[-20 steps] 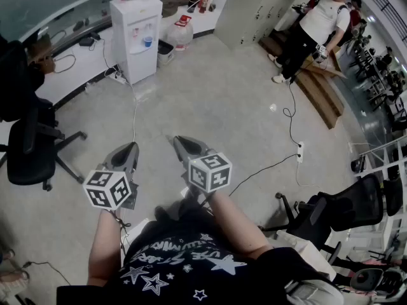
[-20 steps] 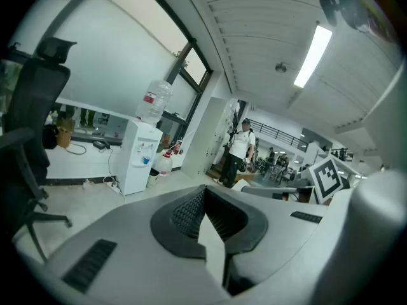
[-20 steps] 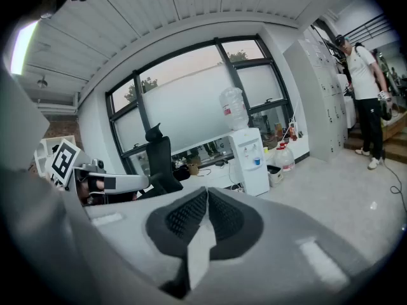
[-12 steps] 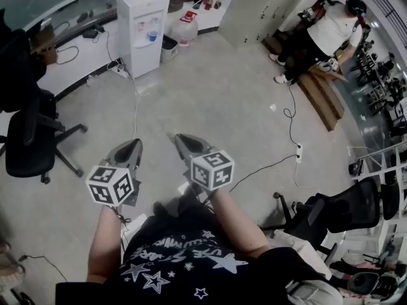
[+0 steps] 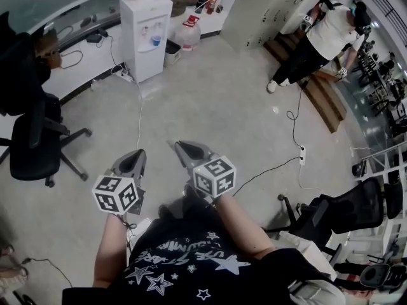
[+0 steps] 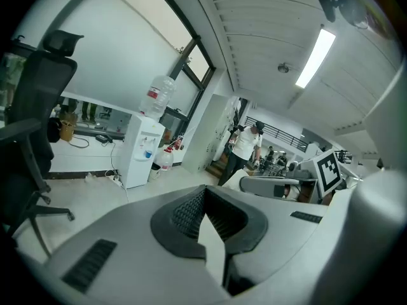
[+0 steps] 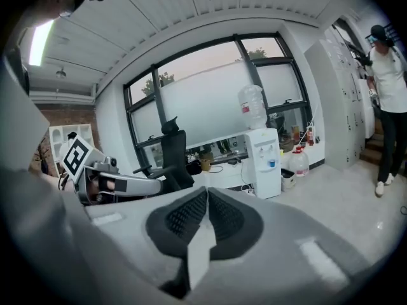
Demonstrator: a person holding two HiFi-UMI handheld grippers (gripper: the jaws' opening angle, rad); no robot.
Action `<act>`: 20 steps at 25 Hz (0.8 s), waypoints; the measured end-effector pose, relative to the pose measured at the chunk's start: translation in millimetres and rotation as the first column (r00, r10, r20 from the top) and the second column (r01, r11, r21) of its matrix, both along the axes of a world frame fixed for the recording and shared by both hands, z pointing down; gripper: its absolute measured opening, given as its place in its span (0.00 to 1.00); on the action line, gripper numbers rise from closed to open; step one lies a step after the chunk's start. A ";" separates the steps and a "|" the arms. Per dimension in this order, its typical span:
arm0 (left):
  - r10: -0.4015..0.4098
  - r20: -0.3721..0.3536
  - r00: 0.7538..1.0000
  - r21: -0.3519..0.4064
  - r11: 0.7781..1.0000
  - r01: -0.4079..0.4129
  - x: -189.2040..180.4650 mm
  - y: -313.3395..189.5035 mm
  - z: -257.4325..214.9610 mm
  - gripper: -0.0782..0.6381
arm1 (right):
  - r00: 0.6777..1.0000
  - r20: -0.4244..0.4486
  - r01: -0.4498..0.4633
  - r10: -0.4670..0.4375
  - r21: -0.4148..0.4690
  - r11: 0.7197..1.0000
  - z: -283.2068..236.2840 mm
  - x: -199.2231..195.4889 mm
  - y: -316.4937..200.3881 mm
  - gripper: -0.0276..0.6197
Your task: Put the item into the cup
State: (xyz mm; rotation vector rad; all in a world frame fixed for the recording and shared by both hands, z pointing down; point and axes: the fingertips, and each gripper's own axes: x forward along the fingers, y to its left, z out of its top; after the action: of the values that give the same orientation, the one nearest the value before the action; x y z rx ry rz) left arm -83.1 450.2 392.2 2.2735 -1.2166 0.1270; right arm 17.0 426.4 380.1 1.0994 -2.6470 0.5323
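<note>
Left gripper (image 5: pixel 132 161) at 7 o'clock and right gripper (image 5: pixel 189 152) at 6 o'clock hung over the floor (image 5: pixel 222 100) with jaws pressed together on nothing, and neither item nor cup showed in any view, so the task looked unstarted.

Marker cubes (image 5: pixel 116 194) hide the hands holding the left tool (image 5: pixel 135 156) and right tool (image 5: pixel 181 147). A black chair (image 5: pixel 28 148) is cut off by the left edge. Print on a bottle (image 6: pixel 156 97) is too small to read.
</note>
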 end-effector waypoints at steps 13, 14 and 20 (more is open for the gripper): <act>0.007 0.043 0.999 0.016 1.000 -0.007 0.7 -28.3 -0.7 0.12 | 0.998 0.014 -0.056 0.056 -0.039 0.998 16.4 17.2 -38.2 0.05; 0.006 0.040 0.999 0.012 1.000 -0.006 1.9 -31.8 0.7 0.12 | 0.998 0.019 -0.059 0.060 -0.039 0.997 16.2 20.0 -43.5 0.05; -0.006 0.040 0.999 -0.011 1.000 0.006 8.7 -65.0 8.7 0.12 | 0.997 0.036 -0.073 0.075 -0.034 0.997 17.7 36.9 -83.0 0.05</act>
State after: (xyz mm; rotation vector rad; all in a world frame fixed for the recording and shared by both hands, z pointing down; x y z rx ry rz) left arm -74.4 385.2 400.9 2.2679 -1.2397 0.1767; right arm 53.9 343.4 397.8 1.1931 -2.6276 0.6144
